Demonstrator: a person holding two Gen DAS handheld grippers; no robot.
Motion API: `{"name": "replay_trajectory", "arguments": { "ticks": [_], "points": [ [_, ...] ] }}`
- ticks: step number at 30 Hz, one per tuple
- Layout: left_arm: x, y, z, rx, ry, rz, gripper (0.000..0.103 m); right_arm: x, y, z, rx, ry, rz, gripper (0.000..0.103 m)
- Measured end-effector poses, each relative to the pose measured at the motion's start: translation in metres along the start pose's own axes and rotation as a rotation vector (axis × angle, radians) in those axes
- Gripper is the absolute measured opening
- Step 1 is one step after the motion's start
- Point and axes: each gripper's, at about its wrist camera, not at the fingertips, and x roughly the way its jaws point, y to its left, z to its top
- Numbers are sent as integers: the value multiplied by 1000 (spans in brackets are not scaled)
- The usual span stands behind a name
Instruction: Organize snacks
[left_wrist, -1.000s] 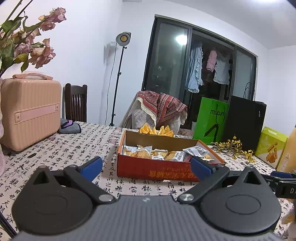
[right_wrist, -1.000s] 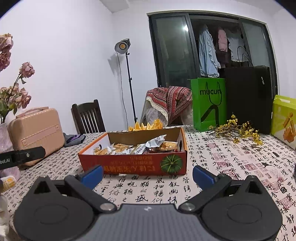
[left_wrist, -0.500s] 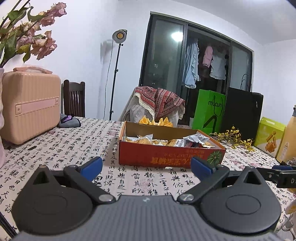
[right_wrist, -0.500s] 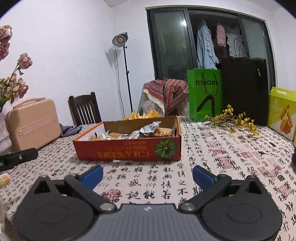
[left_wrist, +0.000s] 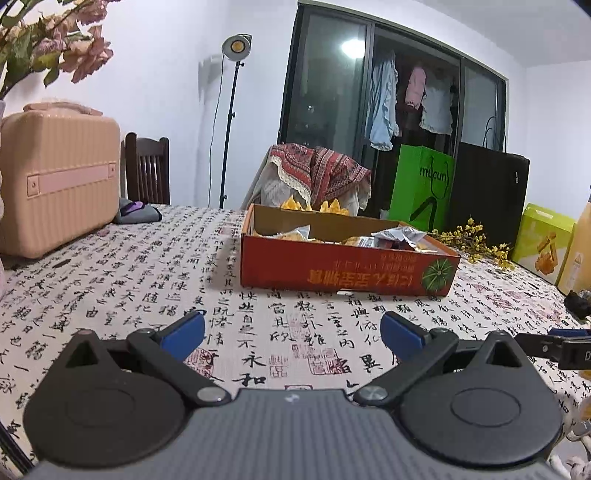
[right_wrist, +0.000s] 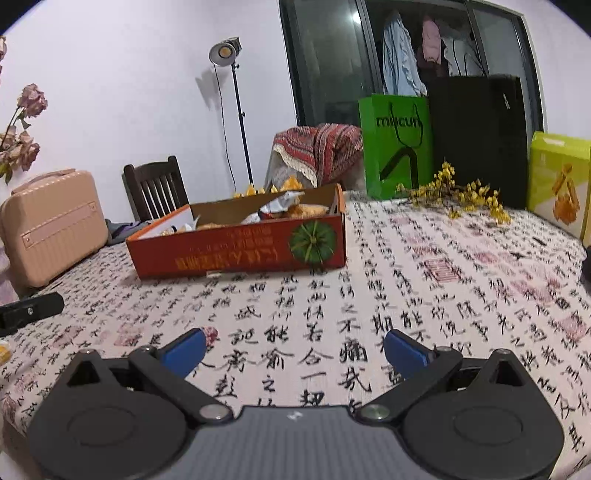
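Note:
A shallow red cardboard box (left_wrist: 343, 267) (right_wrist: 240, 251) stands on the table and holds several wrapped snack packets (left_wrist: 399, 236) (right_wrist: 280, 206). My left gripper (left_wrist: 291, 332) hangs open low over the cloth, a short way in front of the box, with nothing between its blue pads. My right gripper (right_wrist: 293, 349) is open too and holds nothing; the box lies ahead of it and to the left. The right gripper's tip (left_wrist: 554, 345) shows at the right edge of the left wrist view, and the left gripper's tip (right_wrist: 29, 312) at the left edge of the right wrist view.
The table wears a white cloth with black calligraphy (left_wrist: 147, 280). A pink case (left_wrist: 55, 177) stands at the left, a green bag (right_wrist: 397, 144), a black bag (right_wrist: 480, 136) and a yellow-green box (right_wrist: 557, 181) at the back right, yellow flower sprigs (right_wrist: 454, 192) before them. A draped chair (left_wrist: 317, 173) stands behind the box.
Both cameras have dropped lower toward the table, so the box's top is seen more edge-on. The right view has swung right, with the box now left of centre. Both grippers stayed open.

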Motion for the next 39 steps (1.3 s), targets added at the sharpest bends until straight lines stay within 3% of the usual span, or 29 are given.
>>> {"name": "replay_trajectory", "arguments": {
  "ticks": [39],
  "points": [
    [0,-3,-4,-4,6,-17,103,2,3,-1,1,-7,23,103]
  ]
}}
